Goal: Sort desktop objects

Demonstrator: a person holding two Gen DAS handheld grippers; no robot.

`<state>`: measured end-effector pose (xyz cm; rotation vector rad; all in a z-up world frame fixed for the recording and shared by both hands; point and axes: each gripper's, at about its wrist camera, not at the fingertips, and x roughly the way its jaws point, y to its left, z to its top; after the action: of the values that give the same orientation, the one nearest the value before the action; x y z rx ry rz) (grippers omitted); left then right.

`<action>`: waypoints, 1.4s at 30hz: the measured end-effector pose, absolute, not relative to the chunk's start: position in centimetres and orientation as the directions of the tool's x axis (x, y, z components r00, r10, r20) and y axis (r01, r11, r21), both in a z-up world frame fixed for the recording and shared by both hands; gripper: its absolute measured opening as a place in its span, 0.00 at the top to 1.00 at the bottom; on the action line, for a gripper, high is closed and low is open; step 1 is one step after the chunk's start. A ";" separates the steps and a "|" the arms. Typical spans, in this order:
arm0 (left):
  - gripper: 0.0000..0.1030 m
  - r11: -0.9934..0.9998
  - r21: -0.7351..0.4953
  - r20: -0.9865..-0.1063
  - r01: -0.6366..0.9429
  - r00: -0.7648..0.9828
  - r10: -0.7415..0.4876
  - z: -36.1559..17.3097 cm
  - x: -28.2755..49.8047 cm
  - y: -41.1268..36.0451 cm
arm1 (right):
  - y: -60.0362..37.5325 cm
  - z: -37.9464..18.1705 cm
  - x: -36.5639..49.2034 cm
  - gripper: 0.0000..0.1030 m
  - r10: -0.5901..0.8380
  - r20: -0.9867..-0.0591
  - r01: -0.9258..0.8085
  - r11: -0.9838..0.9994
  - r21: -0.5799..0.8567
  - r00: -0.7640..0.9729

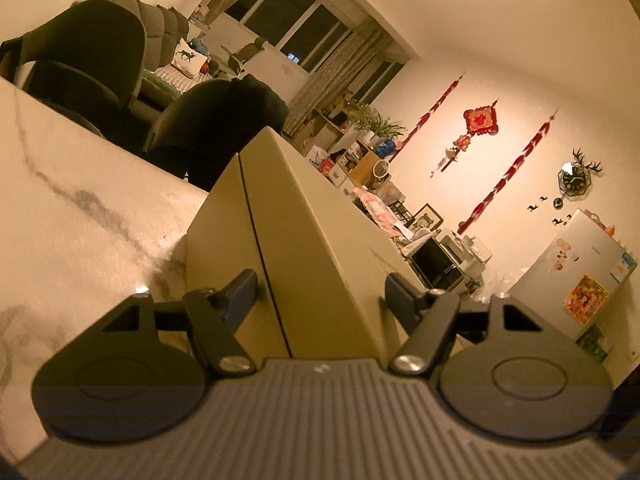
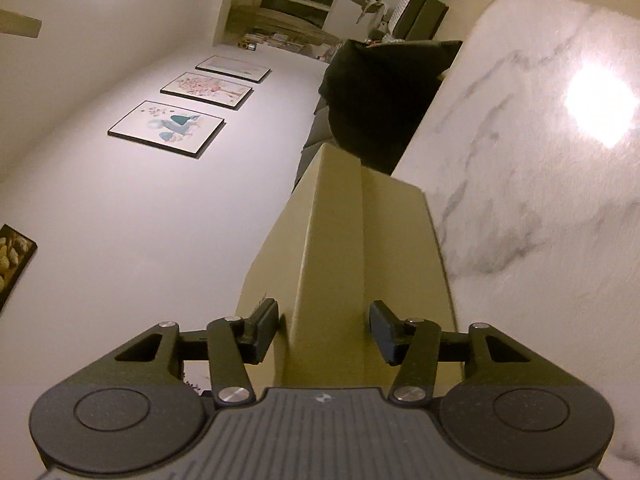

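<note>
A tan cardboard box rests on the white marble table. In the left wrist view its near ridge fills the space between my fingers. My left gripper straddles it, a dark pad close against each side; whether the pads press on it does not show. The right wrist view is rolled on its side. There an upright panel of the same box stands between the fingers of my right gripper, with a thin gap at each pad, so this gripper is open around it. The marble top runs along the right.
Two dark chairs stand at the table's far edge. Cluttered shelves and a white fridge line the far wall. In the right wrist view there are framed pictures on a wall and a dark chair.
</note>
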<state>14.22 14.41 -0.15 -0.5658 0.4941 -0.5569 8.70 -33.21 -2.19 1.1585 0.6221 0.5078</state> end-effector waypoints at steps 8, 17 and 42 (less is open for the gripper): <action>0.41 0.709 -0.601 -0.242 0.368 0.762 -0.601 0.3 13.6 14.6 | -32.9 -0.7 7.4 0.50 0.623 -0.148 -0.097 0.341 0.935 0.768; 0.40 0.691 -0.639 -0.229 0.337 0.774 -0.590 -1.1 13.3 15.5 | -31.1 3.8 6.5 0.50 0.598 -0.169 -0.165 0.463 0.871 0.784; 0.33 0.647 -0.688 -0.184 0.329 0.783 -0.594 -1.2 13.7 16.1 | -30.4 4.1 6.6 0.48 0.491 -0.181 -0.137 0.544 0.828 0.852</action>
<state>13.69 16.11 -1.23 -0.6851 0.4184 -0.5427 6.62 -30.40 4.12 0.9273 0.4213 0.3860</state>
